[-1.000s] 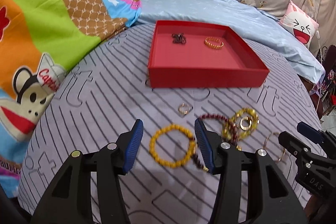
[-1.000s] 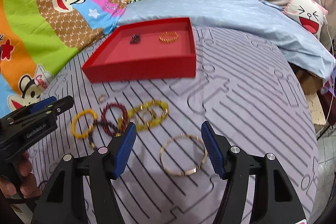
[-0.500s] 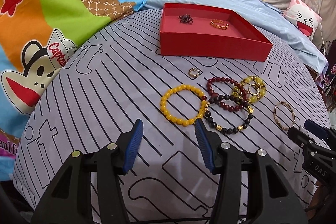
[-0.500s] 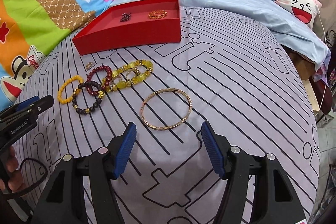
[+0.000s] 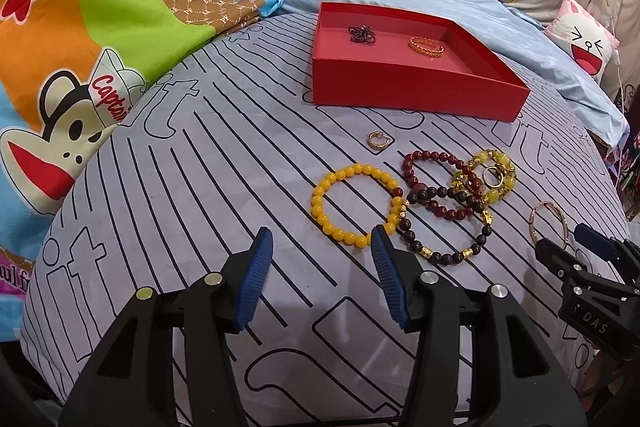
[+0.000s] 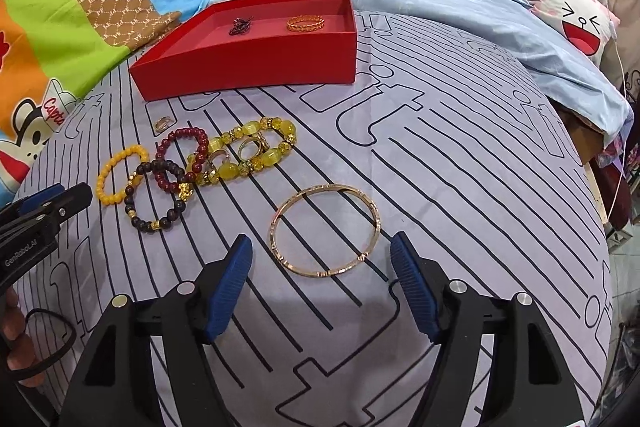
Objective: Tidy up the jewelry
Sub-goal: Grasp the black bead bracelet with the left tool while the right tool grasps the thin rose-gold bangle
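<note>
Hovering over the striped bedsheet (image 6: 460, 155), both grippers hang with fingers spread wide and empty. Right gripper (image 6: 322, 285) frames the gold bangle (image 6: 325, 229), lying flat just ahead of its tips. That one looks rigid, thin and slick, so I'd pinch across the rim on one side, not span the hoop. Left gripper (image 5: 322, 273) sits near the yellow bead bracelet (image 5: 356, 205), whose far side touches the dark bead bracelet (image 5: 444, 227); beaded strands probably flop and roll, so grip a bead squarely. Red tray (image 5: 412, 87) waits beyond, already holding a gold ring (image 5: 426, 46).
</note>
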